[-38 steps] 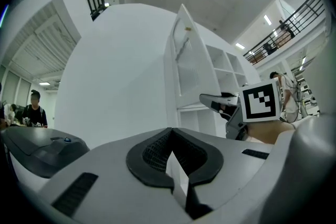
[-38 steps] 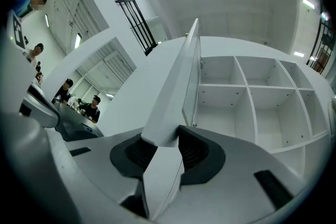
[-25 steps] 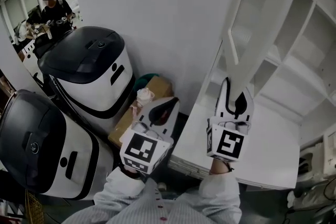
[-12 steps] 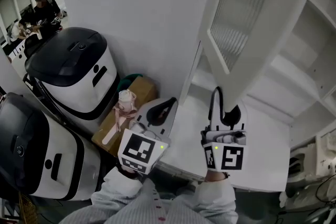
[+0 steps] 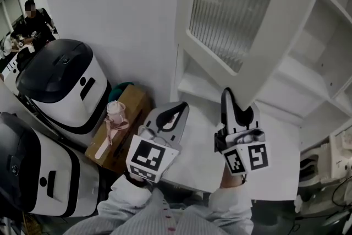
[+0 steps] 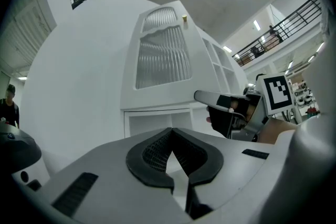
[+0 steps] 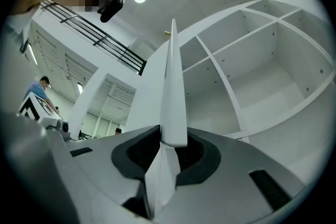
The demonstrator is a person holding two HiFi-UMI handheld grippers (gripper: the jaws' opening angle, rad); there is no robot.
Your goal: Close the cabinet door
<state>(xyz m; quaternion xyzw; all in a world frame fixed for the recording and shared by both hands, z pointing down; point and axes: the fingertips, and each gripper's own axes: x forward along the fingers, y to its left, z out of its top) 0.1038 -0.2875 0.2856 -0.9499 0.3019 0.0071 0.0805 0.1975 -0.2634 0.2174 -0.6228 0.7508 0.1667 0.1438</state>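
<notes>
The white cabinet door point(image 5: 236, 14) with a ribbed glass panel stands partly open in front of the white shelves point(image 5: 324, 52). My right gripper point(image 5: 237, 104) is shut on the door's lower edge. Its jaws have just been closing, with that edge between them. The right gripper view has the door edge point(image 7: 173, 86) running straight up out of the right gripper point(image 7: 169, 147). To the left, my left gripper point(image 5: 170, 115) is shut and holds nothing. The left gripper view looks past the left gripper point(image 6: 170, 134) at the door point(image 6: 163, 55) and the right gripper point(image 6: 220, 107).
A white ledge point(image 5: 275, 157) runs below the shelves. At the left stand two large black-and-white machines point(image 5: 60, 80) point(image 5: 33, 173). Beside them is a cardboard box point(image 5: 124, 113) with a pink item point(image 5: 114, 113) on it. A person point(image 5: 33, 19) sits far off at the left.
The door has swung from nearly edge-on to showing its ribbed panel, with the right gripper on its lower edge. Both grippers have shifted along with it, and the right one has rolled.
</notes>
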